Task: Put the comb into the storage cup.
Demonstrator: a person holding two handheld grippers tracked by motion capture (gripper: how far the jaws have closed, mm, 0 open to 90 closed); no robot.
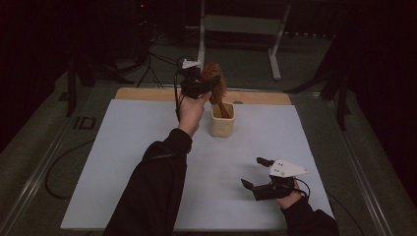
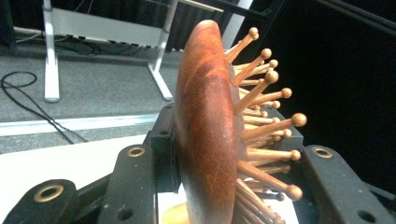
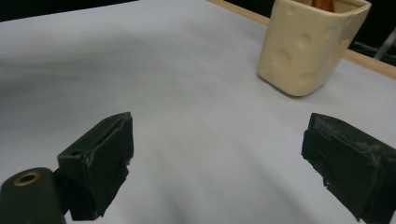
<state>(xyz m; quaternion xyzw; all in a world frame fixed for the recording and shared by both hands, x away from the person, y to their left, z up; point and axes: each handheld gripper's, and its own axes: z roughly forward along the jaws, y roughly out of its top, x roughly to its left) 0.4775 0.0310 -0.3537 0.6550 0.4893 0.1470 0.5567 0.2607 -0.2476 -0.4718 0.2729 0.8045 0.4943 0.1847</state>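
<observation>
L gripper [image 1: 204, 84] clamped on wooden hairbrush [image 1: 215, 81] head, handle down in cream cup [image 1: 222, 120] at table [image 1: 147, 147] 12 o'clock. R gripper [image 1: 256, 173] jaws spread wide, holding nothing, 4 o'clock of cup.

Brush [image 2: 205, 135]: wood, back reddish-brown, polished and glossy, smooth, with a faint grain; pins [image 2: 261, 88] paler wood, thin, round-tipped, satin. Cup [image 3: 308, 44]: cream, ceramic by the look, smooth and softly glossy, with shallow round dimples in the wall. Table [image 1: 147, 142]: top covered in pale, matt, smooth sheet, like paper or laminate; bare light wood along the far edge. Left gripper [image 2: 205, 168]: black matt plastic, with brass-coloured metal eyelets. Right gripper [image 3: 217, 154]: black pads, matt and rough, wrapped in wrinkled tape with frayed edges; white matt plate on top in the high view. Sleeve [image 1: 157, 187]: dark cloth, matt.
</observation>
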